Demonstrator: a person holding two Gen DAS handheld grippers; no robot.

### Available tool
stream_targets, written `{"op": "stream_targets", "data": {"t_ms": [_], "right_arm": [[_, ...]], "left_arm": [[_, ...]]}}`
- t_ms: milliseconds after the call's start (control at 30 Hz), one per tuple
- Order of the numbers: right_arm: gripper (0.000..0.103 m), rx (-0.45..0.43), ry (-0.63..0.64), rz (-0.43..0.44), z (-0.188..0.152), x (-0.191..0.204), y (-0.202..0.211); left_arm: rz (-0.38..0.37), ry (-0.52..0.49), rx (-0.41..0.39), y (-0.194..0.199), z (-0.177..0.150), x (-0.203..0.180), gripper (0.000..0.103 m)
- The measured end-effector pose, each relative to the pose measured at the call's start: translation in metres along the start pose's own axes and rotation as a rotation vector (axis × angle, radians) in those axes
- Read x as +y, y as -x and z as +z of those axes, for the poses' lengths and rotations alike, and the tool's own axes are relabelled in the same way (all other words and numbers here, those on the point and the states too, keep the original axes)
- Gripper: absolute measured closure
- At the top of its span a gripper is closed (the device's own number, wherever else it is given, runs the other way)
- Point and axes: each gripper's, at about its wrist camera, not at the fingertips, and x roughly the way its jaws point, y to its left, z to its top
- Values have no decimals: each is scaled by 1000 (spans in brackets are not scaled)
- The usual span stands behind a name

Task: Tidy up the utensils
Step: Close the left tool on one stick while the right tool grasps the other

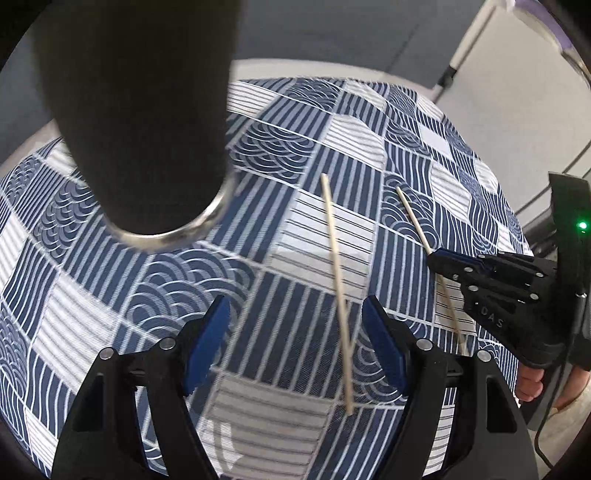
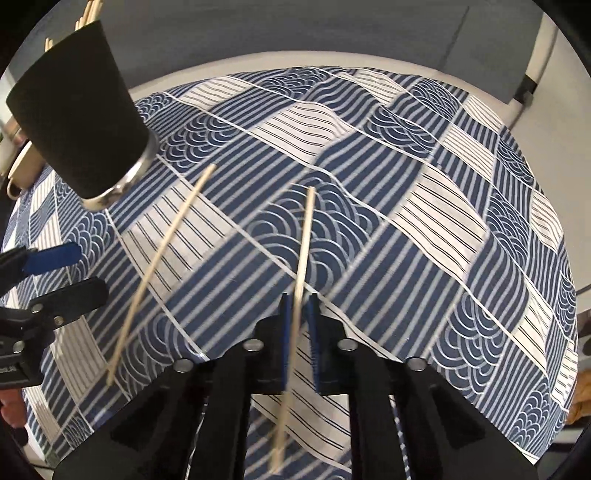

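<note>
Tabletop: a round table with a pale rim (image 2: pixel 258 62), covered by a blue-and-white patchwork cloth of stripes and wave arcs (image 2: pixel 424 236).

Item 1: a tall black cylindrical utensil holder with a shiny metal base ring (image 2: pixel 79 125). It stands on the cloth at the far left of the right wrist view and fills the upper left of the left wrist view (image 1: pixel 144 122). Pale wooden stick tops (image 2: pixel 86 14) project from its mouth (seen only in the right wrist view).

Item 2: a thin pale wooden chopstick lying loose (image 1: pixel 337 291) on the cloth. It lies lengthwise ahead of the left gripper, its near end close to that gripper's right finger, touching neither. In the right wrist view it (image 2: pixel 159 273) runs diagonally, its far end near the holder's base.

Item 3: a second thin pale wooden chopstick (image 2: pixel 301 254), pinched between the blue pads of the right gripper (image 2: pixel 298 314). The jaws stand narrow, closed on the stick; its far end points out over the cloth and its near end trails back beneath the gripper body. The stick appears lifted off the cloth, though motion blur leaves this uncertain. In the left wrist view the same stick (image 1: pixel 412 218) juts from the black fingertips at right.

Left gripper (image 1: pixel 295 332): jaws wide apart, blue pads (image 1: pixel 207 343) bare, holding nothing.
</note>
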Motion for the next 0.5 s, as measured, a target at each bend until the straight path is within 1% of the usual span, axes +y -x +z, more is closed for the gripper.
{"op": "stream_targets", "data": {"t_ms": [133, 300, 333, 400, 467, 500], "right_arm": [[98, 4, -8, -5, -6, -11, 3], [98, 3, -9, 13, -10, -25, 6], [98, 5, -7, 24, -11, -27, 7], [99, 8, 8, 44, -10, -30, 7], [99, 7, 33, 48, -10, -29, 7], [99, 6, 42, 49, -9, -29, 6]], "left_arm": [[40, 2, 41, -14, 4, -10, 30], [203, -33, 88, -28, 13, -29, 30], [230, -43, 91, -29, 13, -30, 32], [241, -23, 89, -27, 15, -30, 39], [261, 24, 82, -23, 16, -24, 54], [269, 47, 78, -21, 17, -21, 58]]}}
